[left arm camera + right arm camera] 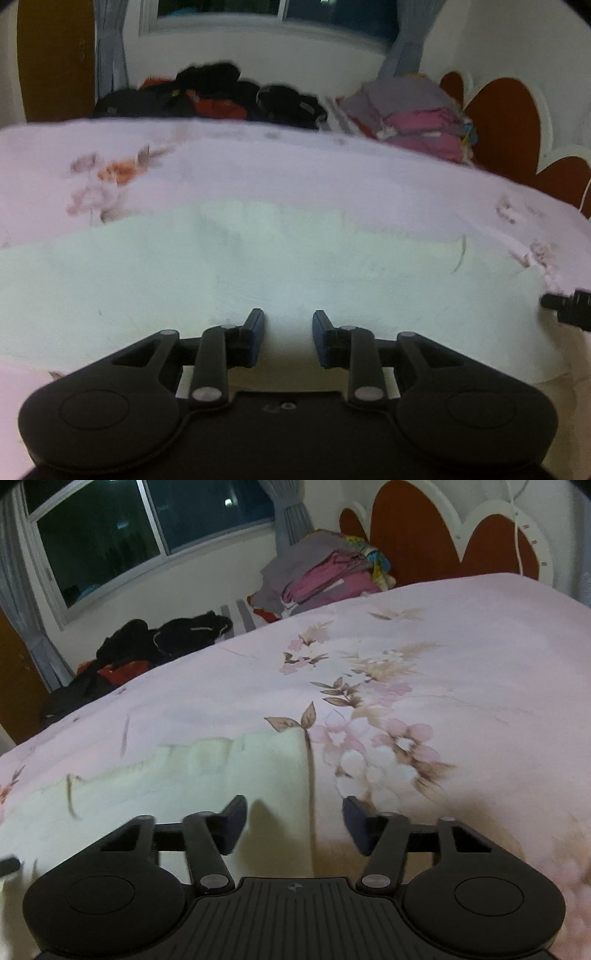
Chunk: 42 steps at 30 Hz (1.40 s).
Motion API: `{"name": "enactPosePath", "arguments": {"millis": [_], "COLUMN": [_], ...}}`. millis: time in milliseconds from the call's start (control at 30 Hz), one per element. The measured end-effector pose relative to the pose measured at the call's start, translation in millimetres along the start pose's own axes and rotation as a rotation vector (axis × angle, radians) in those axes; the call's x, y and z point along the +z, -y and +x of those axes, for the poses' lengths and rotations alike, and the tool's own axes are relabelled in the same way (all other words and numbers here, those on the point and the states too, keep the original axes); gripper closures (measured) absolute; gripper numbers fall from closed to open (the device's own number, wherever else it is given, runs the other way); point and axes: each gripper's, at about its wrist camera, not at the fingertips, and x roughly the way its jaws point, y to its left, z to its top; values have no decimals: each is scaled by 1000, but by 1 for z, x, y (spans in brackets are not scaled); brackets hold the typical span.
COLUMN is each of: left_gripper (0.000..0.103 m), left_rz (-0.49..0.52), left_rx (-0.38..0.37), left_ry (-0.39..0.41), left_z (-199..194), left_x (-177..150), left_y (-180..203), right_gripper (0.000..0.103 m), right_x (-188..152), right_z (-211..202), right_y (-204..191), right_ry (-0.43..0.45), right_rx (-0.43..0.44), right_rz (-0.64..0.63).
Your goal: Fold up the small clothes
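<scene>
Right wrist: right gripper (295,821) jaws gape astride pale garment's (221,775) right edge.

A pale cream knitted garment (236,775) lies spread flat on a pink floral bedsheet (424,646). Behind it, along the bed's far edge, a heap of black and red clothes (155,646) sits left, a stack of folded grey and pink clothes (325,579) right, beside the headboard.
</scene>
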Motion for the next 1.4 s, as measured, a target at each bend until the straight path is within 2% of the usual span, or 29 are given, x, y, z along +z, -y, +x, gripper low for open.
{"name": "enactPosePath", "arguments": {"millis": [33, 133, 167, 267, 433, 500, 567, 633, 700, 800, 833, 867, 933, 1000, 1100, 1200, 1300, 1400], "left_gripper": [75, 74, 74, 74, 74, 71, 71, 70, 69, 63, 61, 59, 55, 51, 49, 48, 46, 44], "left_rz": [-9, 11, 9, -9, 14, 16, 18, 37, 45, 34, 35, 38, 42, 43, 38, 30, 34, 32], "left_rx": [2, 12, 11, 7, 26, 30, 41, 55, 63, 60, 63, 66, 67, 68, 72, 74, 80, 74], "left_ry": [-12, -10, -11, -14, -15, -16, -21, -28, -44, -55, -55, -57, -61, -60, -47, -44, -36, -21], "left_z": [4, 7, 7, 6, 1, 0, 2, 2, 1, -2, -3, -3, -5, -9, -16, -24, -34, -46], "left_x": [-1, -3, -3, -3, -3, -4, -4, -3, -1, -1, -1, -2, -2, -2, -3, -3, -3, -3], "left_y": [-2, -3, -2, -4, 2, 3, 4, 7, 8, 7, 7, 8, 9, 9, 7, 3, -3, -12], "right_gripper": [53, 72, 85, 89, 89, 89, 89, 88, 88, 87, 82, 68, 47, 47, 47, 47, 47, 47], "right_x": [4, 5, 5, 3, 2, -3, -10, -21, -23, -21, -25, -28, -37, -43, -46, -50, -59, -69], "right_z": [8, 25, 25, 26, 12, -3, -4, 6, 4, -10, -13, -13, -8, -6, -18, -24, -21, -11], "right_y": [0, 4, 2, 0, -8, -19, -32, -41, -43, -51, -58, -63, -73, -81, -92, -115, -134, -144], "right_ry": [-17, -44, -36, 17, 46, 74, 49, -12, -7, 2, 1, -10, -37, -47, -25, -10, -21, -77], "right_rx": [12, 33, 17, -80, -91, -60, -18, -33, -47, 3, 5, 8, 7, -11, 40, 65, 88, 89], "right_rz": [17, 54, 32, -50, -92, -132, -167, -227, -222, -193, -212, -229, -250, -268, -250, -290, -305, -308]}}
